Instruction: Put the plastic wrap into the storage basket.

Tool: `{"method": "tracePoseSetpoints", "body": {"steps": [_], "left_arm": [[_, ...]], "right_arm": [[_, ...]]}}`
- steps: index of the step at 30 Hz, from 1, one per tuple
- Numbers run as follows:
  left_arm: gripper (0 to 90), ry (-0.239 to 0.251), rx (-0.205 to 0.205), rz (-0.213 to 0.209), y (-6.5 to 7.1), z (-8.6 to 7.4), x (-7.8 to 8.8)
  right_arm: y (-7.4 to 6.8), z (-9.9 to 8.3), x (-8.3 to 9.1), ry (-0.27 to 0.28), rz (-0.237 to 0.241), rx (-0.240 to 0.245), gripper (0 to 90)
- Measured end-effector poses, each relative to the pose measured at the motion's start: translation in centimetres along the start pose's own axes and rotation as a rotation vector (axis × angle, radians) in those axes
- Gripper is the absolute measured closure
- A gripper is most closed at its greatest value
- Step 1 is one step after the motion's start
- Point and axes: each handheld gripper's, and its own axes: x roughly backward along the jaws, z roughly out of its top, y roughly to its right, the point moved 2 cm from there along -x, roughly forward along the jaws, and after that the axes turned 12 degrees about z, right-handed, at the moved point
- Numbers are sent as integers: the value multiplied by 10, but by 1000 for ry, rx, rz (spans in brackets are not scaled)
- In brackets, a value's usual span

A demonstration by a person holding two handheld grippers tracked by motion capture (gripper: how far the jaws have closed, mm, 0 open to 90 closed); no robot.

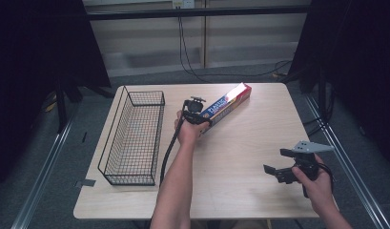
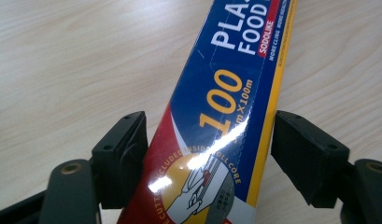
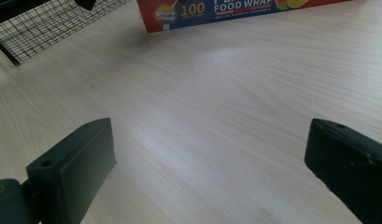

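Observation:
A long blue, red and yellow food wrap box (image 1: 229, 101) lies slantwise on the far middle of the wooden table (image 1: 240, 148). My left gripper (image 1: 202, 122) stands over the box's near end. In the left gripper view the box (image 2: 226, 88) runs up between the two black jaws of that gripper (image 2: 209, 140); the pads sit close on either side, with a thin gap at the right pad, so it is open. My right gripper (image 1: 274, 161) hovers near the table's front right, open and holding nothing (image 3: 207, 154); the box (image 3: 235, 11) shows far ahead of it.
A black wire basket (image 1: 111, 138) stands lengthwise along the table's left side, a hand's width left of my left hand; its mesh (image 3: 48, 23) shows in the right gripper view. A cable trails from the left gripper along the forearm. Bare wood lies between the two grippers.

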Motion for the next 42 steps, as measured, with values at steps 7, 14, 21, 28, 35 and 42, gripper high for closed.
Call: {"method": "tracePoseSetpoints", "body": {"steps": [7, 14, 21, 28, 35, 42], "left_arm": [[316, -45, -59, -45, 1, 0, 6], [371, -89, -68, -92, 6, -5, 16], [399, -123, -58, -105, 11, -11, 25], [401, -158, -45, -101, 8, -23, 38], [402, -167, -28, -102, 3, -41, 53], [401, -175, -26, -89, -1, -62, 71]], "right_arm": [[1, 0, 1, 4, 0, -10, 14], [1, 0, 1, 2, -3, -6, 14], [-1, 0, 0, -1, 0, -3, 15], [-1, 0, -1, -5, 4, -1, 16], [-4, 0, -3, -1, 10, -2, 16], [-8, 1, -7, -8, 21, 3, 16]]}}
